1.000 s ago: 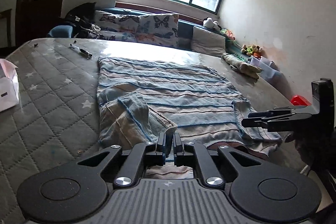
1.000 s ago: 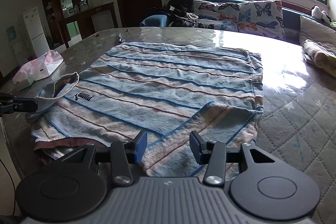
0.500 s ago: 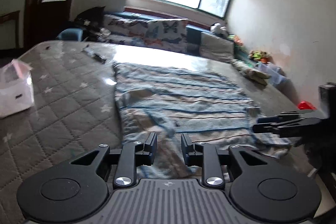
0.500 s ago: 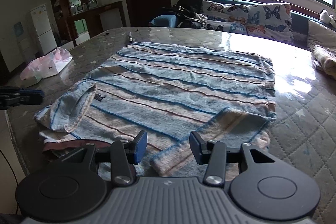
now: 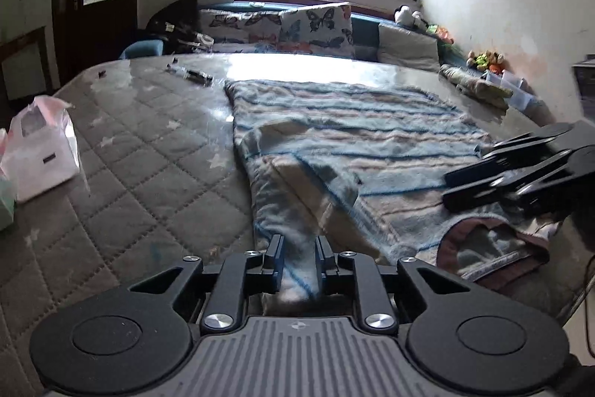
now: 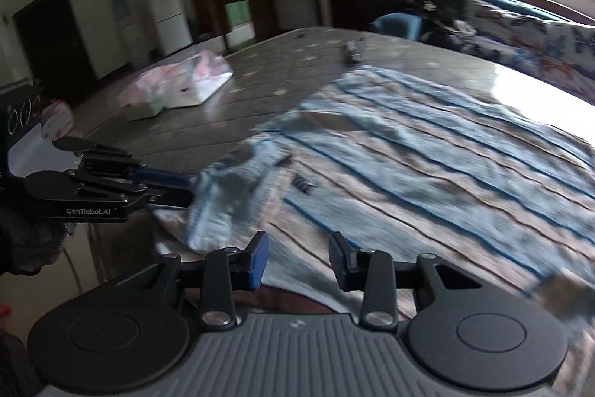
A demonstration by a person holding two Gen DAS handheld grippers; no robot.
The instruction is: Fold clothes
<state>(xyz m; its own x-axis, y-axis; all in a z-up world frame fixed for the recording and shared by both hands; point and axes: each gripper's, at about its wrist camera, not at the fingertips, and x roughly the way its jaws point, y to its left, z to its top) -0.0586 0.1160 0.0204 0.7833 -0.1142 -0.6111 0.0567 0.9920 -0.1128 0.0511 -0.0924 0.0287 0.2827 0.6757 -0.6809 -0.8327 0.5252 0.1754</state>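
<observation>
Quilted surface [image 5: 141, 173]: grey, diamond-stitched with pale stars, lying under a glossy clear cover catching window glare at the far end.
Striped garment [image 5: 372, 144]: soft, fuzzy knit in pale blue and beige bands with thin blue lines, lying flat across the middle of the surface; near-left part folded over onto the body; dark red inner edge showing at the near hem.
Left gripper [image 5: 299, 263]: black, ribbed grey housing; jaws narrowed and just closing further, pinching a bunched fold of the garment's near-left edge between blue-faced pads.
Right gripper [image 6: 299, 259]: same build; jaws standing apart and just closing somewhat, hovering over the near hem with cloth below, not pressed.
Relative position: garment lying ahead of and under both grippers; right gripper appearing side-on over the garment's near-right corner in the left wrist view.
White plastic bag [image 5: 41, 151]: crinkled, sitting well left of the garment.
Dark pen-like item [image 5: 193, 75]: lying near the garment's far-left corner.
Hard to make out: right wrist view smeared by motion; small dark logo on the garment [image 6: 303, 183] unreadable; garment's right side cut off there.
</observation>
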